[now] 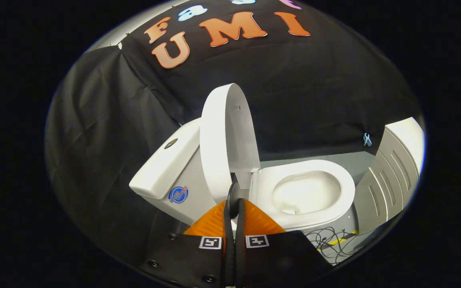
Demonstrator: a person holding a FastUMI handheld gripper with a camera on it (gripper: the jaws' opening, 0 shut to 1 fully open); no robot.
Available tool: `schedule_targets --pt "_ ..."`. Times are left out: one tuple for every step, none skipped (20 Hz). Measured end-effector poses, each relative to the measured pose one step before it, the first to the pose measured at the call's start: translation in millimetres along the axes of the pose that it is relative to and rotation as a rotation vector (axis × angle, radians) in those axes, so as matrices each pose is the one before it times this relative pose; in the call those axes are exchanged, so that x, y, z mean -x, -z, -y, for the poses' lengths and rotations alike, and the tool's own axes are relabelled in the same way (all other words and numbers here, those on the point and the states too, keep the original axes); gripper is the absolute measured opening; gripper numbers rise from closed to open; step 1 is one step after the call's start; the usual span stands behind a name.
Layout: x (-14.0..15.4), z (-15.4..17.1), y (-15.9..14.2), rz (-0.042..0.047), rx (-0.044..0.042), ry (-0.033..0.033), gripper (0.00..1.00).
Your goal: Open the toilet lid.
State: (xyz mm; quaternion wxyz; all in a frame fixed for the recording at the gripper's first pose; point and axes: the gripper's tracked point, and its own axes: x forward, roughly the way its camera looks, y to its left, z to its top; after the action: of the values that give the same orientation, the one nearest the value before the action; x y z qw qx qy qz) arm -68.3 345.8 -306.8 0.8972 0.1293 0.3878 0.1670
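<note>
At the bottom centre of the frame, the orange-and-black gripper point(234, 208) had its two fingers pressed nearly together with nothing between them. Just beyond their tips, in mid-frame, the white oval plastic toilet lid point(224, 140) stood raised upright against the white ceramic cistern point(162, 168). The open white seat point(310, 192) lay to the right.

White toilet lid point(224, 140) raised upright against cistern point(166, 164)
</note>
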Motion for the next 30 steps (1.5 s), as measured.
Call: schedule_targets --pt "-1.45 -6.92 0.95 -0.00051 0.00387 -0.00643 0.08" --pt "-2.48 -5.44 1.00 -0.00088 0.00598 -0.00402 0.08" --pt "-2.64 -6.34 0.64 -0.00045 0.01012 -0.00288 0.08" --pt "-1.31 -5.96 -0.28 -0.00024 0.01120 -0.00273 0.08" --pt "-3.42 -6.86 1.18 -0.00136 0.01068 -0.00384 0.08" --pt "-1.13 -5.80 0.08 -0.00139 0.00878 -0.00523 0.08" --pt "-1.75 -5.02 1.54 -0.00380 0.00764 -0.00657 0.08" --pt "-1.84 -4.70 0.51 -0.00237 0.00775 -0.00575 0.08" --pt "-2.55 -4.78 0.33 -0.00175 0.00602 -0.00422 0.08" --pt "-2.37 -3.62 -0.21 -0.00088 0.00489 -0.00322 0.08" --pt "-1.28 -4.76 1.92 -0.00033 0.00637 -0.00411 0.08" --pt "-2.59 -3.92 2.30 -0.00083 0.00702 -0.00391 0.08" --pt "-2.02 -5.21 -0.04 -0.00091 0.00823 -0.00355 0.08" --pt "-2.32 -2.93 0.53 -0.00076 0.00704 -0.00041 0.08" --pt "-1.66 -2.42 0.43 0.00285 0.00934 0.00206 0.08" --pt "-0.64 -1.61 -0.71 0.00103 0.00783 0.00131 0.08" --pt "-1.84 -3.37 1.23 0.00070 0.00085 -0.00059 0.08" --pt "-0.97 -2.32 0.29 -0.00100 0.00009 -0.00247 0.08" --pt "-0.38 -1.61 0.33 0.00076 -0.00029 -0.00149 0.08" --pt "-1.76 -0.02 0.70 0.00207 0.00453 0.00359 0.08" --pt "0.21 0.06 -0.95 0.00345 0.00572 0.00372 0.08" --pt "-0.89 -0.75 0.38 0.00122 0.00256 0.00273 0.08" --pt "0.46 -0.67 -0.60 0.00297 0.00230 0.00436 0.08" --pt "0.40 0.66 -0.11 0.00115 0.00217 0.00476 0.08" --pt "-1.44 -0.40 0.12 0.00233 0.00401 0.00624 0.08" --pt "-0.19 0.07 0.06 0.00327 0.00626 0.00836 0.08" --pt "-0.05 0.24 -0.24 0.00569 0.00642 0.01065 0.08" --pt "0.36 -0.64 -0.87 0.00172 0.00870 0.00409 0.08" --pt "-3.35 -8.19 2.96 -0.00492 -0.00133 -0.02907 0.10" --pt "-1.94 -6.05 7.49 -0.02239 -0.00006 -0.02002 0.20"
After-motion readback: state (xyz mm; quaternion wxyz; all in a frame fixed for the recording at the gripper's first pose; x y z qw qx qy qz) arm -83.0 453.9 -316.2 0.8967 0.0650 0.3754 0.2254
